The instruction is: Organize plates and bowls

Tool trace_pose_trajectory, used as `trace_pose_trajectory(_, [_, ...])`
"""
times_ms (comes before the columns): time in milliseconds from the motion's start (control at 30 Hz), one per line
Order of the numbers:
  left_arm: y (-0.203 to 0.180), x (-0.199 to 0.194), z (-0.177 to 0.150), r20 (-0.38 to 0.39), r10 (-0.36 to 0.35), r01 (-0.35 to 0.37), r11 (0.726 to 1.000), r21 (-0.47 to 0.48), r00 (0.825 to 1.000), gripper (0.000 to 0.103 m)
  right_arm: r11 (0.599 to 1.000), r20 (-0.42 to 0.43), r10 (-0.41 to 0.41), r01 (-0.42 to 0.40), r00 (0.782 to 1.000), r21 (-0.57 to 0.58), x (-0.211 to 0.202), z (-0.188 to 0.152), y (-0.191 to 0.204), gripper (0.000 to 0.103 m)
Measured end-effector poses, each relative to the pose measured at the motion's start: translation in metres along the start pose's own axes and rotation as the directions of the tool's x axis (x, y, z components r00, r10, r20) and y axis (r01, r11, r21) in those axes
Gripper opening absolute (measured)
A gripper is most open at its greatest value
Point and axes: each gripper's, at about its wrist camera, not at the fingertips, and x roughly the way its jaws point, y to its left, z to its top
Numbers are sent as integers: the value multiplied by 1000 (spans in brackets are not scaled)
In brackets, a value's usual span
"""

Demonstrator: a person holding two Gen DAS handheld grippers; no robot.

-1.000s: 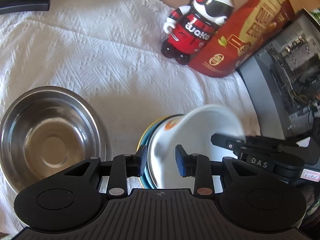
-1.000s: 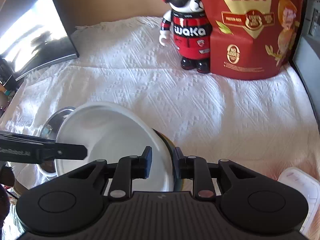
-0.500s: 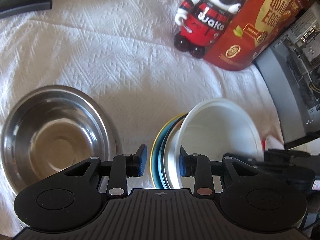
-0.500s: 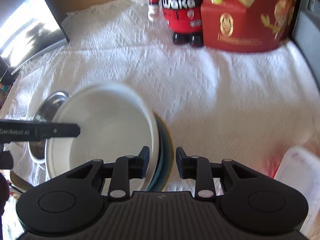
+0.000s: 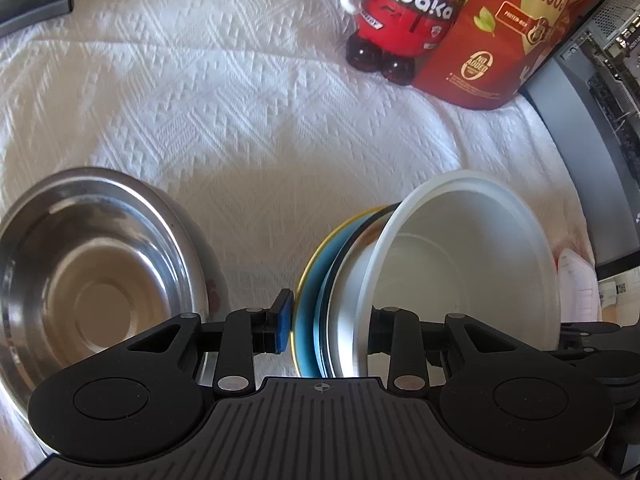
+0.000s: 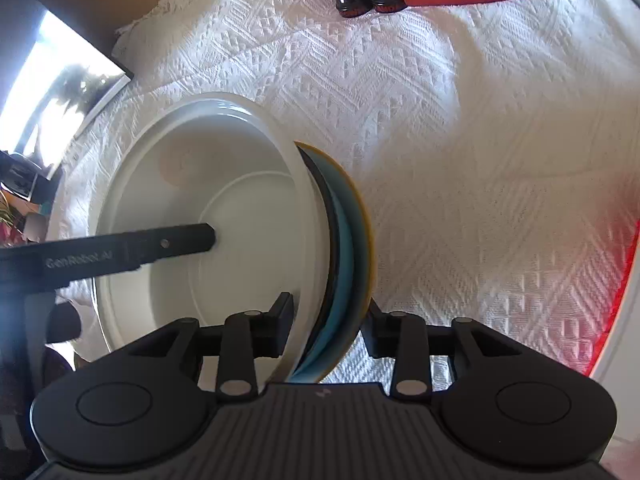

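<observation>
A stack of a white bowl [image 5: 460, 264] on a dark plate and a yellow-rimmed blue plate [image 5: 308, 280] is tilted above the white cloth. My left gripper [image 5: 328, 326] is shut on its near edge, the blue pad outside the blue plate and the other finger inside the bowl. In the right wrist view the white bowl [image 6: 200, 200] and blue plate [image 6: 348, 240] stand between the opening jaws of my right gripper [image 6: 328, 322]; I see no pad pressing. The left gripper's finger [image 6: 160, 246] reaches into the bowl. A steel bowl [image 5: 92, 280] sits to the left.
A red and black toy figure [image 5: 400, 12] and a red egg pouch [image 5: 500, 40] stand at the back. A grey computer case [image 5: 592, 120] borders the right. A dark glossy panel [image 6: 68, 92] lies at the back left. A white lid [image 5: 576, 284] lies beyond the stack.
Both grippers have sunk toward the cloth with the stack. The right jaws, earlier shut on the white bowl's rim alone, have widened and now span the bowl and plates.
</observation>
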Motion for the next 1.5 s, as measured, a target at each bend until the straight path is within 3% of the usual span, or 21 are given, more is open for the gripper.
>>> trace_pose_trajectory(367, [7,2,-8,27,-38,40,996,-80,999,38,998,-25,16,-18,1000,-54,5,4,3,43])
trace_pose_trajectory(567, [6,1,-15,-3,-33,32,995,-96,999,41,997,-33,11,-14,999,-74,5,6,4,44])
trace_pose_trajectory(833, [21,-5,-42,-80,-159,136,963,-234,984,42,994,-40,3,-7,999,-109,3,13,7,44])
trace_pose_trajectory(1133, [18,-7,-48,-37,-162,151,966,-209,986,47,986,-12,-35,32,999,-166,4,14,13,50])
trace_pose_trajectory(1233, [14,-4,-49,-37,-165,156,971,-179,986,50,960,60,-101,113,993,-257,-1,9,23,51])
trace_pose_trajectory(1367, [6,-2,-50,-42,-133,126,982,-142,990,50,875,190,-217,277,958,-398,-8,-3,40,54])
trace_pose_trajectory(1433, [7,-2,-52,-27,-135,129,980,-152,990,51,841,224,-241,318,944,-437,-10,-8,43,55])
trace_pose_trajectory(1500, [12,-2,-54,-9,-153,148,971,-187,988,50,833,246,-247,335,937,-439,-10,-11,43,55])
